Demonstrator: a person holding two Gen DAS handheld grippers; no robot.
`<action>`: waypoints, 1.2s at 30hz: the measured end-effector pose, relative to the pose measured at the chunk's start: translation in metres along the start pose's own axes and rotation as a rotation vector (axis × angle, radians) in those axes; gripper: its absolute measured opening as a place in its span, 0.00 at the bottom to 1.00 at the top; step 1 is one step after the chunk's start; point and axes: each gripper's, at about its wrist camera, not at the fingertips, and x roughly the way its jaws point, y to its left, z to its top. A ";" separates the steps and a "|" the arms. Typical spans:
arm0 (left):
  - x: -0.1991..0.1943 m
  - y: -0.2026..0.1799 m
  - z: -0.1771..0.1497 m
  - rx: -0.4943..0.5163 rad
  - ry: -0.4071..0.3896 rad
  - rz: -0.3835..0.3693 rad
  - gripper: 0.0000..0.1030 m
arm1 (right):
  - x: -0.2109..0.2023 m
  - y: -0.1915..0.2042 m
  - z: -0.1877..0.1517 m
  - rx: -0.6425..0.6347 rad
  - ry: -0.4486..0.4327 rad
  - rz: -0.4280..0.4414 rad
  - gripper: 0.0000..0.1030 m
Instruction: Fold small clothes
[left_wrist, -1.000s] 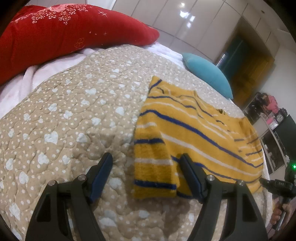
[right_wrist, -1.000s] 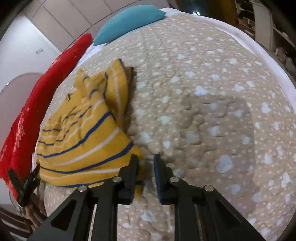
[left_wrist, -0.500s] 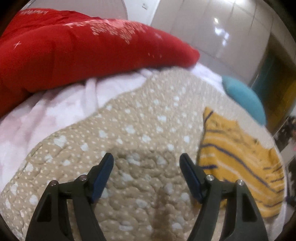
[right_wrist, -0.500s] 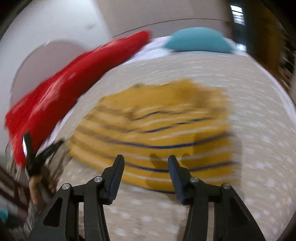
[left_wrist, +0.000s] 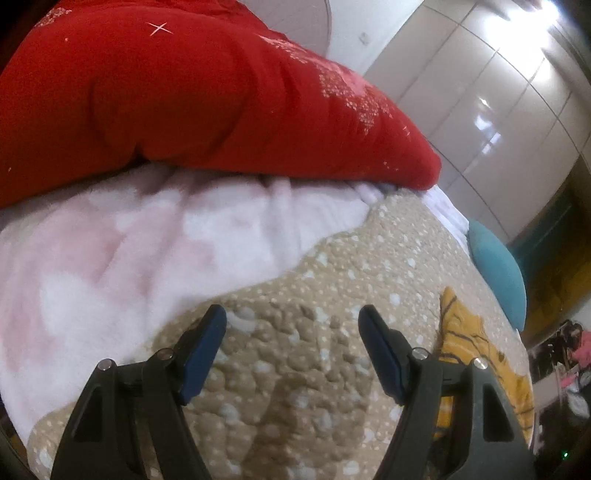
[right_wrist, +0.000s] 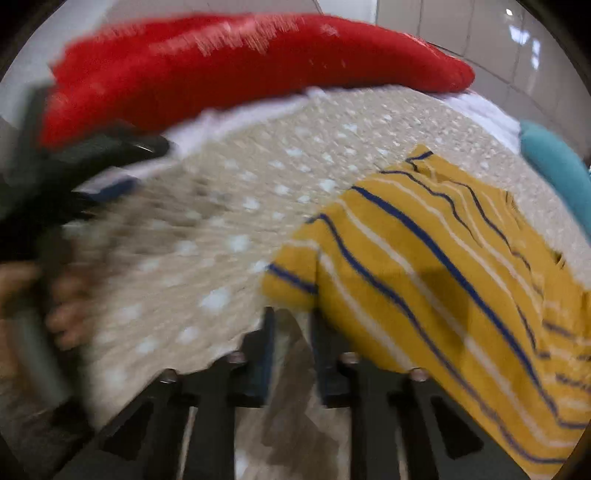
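Right now the left claw (left_wrist: 291, 347) hangs over the tan dotted quilt (left_wrist: 295, 369) with its blue-padded fingers (left_wrist: 201, 350) wide apart and nothing between them. From it, the yellow striped shirt (left_wrist: 476, 354) lies at about three o'clock on the quilt, partly hidden behind the right-hand finger. A red pillow (left_wrist: 184, 92) fills the twelve o'clock side, with a pale pink blanket (left_wrist: 129, 258) beneath it and a teal cushion (left_wrist: 498, 280) at two o'clock.

The right claw (right_wrist: 291, 354) has just snapped together; its fingers stand close with only quilt showing in the narrow gap, and no cloth is pinched. In its blurred view the shirt (right_wrist: 443, 277) spreads flat on the bed from one to four o'clock, its near edge just beside the right finger. The left claw (right_wrist: 107, 184) and the hand (right_wrist: 55, 306) holding it show at nine o'clock.
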 end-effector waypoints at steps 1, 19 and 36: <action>-0.001 0.000 0.000 0.003 -0.003 -0.001 0.71 | 0.011 -0.002 0.008 0.025 0.010 -0.005 0.08; 0.000 -0.008 -0.002 0.008 -0.010 -0.017 0.72 | -0.031 0.001 -0.013 -0.169 -0.079 -0.132 0.45; -0.013 -0.010 -0.007 -0.002 -0.006 -0.016 0.72 | 0.008 0.018 0.033 -0.119 -0.117 -0.285 0.12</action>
